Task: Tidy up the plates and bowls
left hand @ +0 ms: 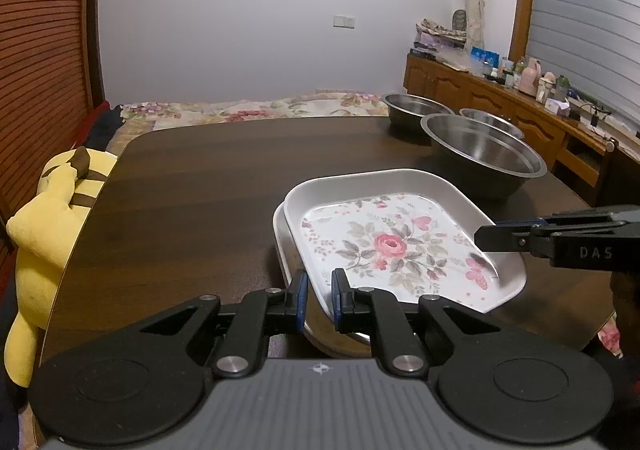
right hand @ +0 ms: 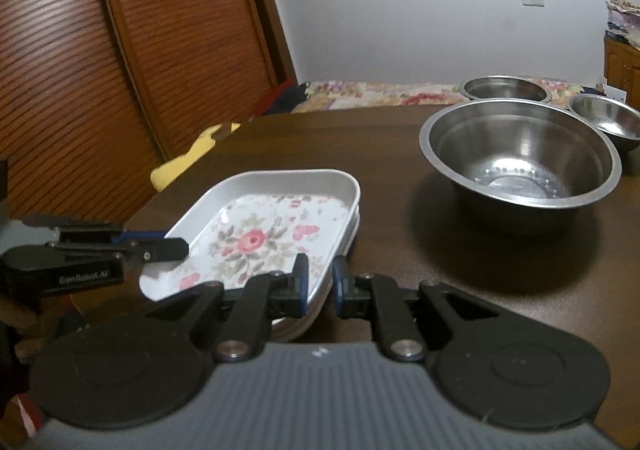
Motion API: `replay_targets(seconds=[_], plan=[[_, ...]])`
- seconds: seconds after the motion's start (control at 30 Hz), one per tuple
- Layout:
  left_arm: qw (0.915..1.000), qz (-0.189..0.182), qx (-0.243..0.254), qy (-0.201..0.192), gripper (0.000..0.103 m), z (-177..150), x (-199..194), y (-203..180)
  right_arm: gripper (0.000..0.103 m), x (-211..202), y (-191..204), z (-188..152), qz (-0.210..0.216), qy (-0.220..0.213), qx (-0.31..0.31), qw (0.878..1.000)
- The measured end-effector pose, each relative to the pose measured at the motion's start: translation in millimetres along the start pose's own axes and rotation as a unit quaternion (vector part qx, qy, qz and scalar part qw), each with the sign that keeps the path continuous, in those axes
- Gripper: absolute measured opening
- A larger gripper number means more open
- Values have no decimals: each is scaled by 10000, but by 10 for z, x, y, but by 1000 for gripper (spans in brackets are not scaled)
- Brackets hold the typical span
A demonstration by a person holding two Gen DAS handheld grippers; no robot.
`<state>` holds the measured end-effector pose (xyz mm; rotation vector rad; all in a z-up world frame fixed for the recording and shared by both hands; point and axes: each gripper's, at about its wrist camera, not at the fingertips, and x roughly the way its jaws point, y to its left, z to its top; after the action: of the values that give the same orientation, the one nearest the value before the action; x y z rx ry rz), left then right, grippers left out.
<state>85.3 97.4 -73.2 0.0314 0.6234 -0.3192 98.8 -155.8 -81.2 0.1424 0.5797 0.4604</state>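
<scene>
A rectangular floral plate (left hand: 392, 242) sits nested on another white plate (left hand: 280, 238) on the dark wooden table (left hand: 192, 185). My left gripper (left hand: 319, 296) is shut on the floral plate's near left rim. My right gripper (right hand: 320, 284) is shut on the plate's (right hand: 260, 238) right rim, and it shows from the side in the left wrist view (left hand: 486, 238). A large steel bowl (right hand: 520, 155) stands to the right. Two smaller steel bowls (right hand: 506, 89) (right hand: 606, 121) stand behind it.
A yellow plush toy (left hand: 44, 234) leans at the table's left edge. A flowered bed (left hand: 256, 109) lies beyond the table. A wooden sideboard (left hand: 500, 97) with clutter runs along the right wall. Slatted wooden doors (right hand: 120, 49) stand at the left.
</scene>
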Motion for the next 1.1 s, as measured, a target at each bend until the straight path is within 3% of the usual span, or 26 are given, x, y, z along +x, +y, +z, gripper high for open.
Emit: replay_targets(seconds=[0.7,1.1], plan=[[9998,208,-11,-62,13,36,-1,5,16,23,21,-72,-51,-47,-60,10000],[9992,38,311,-245,14,316,19,-333,16,-403,-184,96,-317,-609,-176,9975]])
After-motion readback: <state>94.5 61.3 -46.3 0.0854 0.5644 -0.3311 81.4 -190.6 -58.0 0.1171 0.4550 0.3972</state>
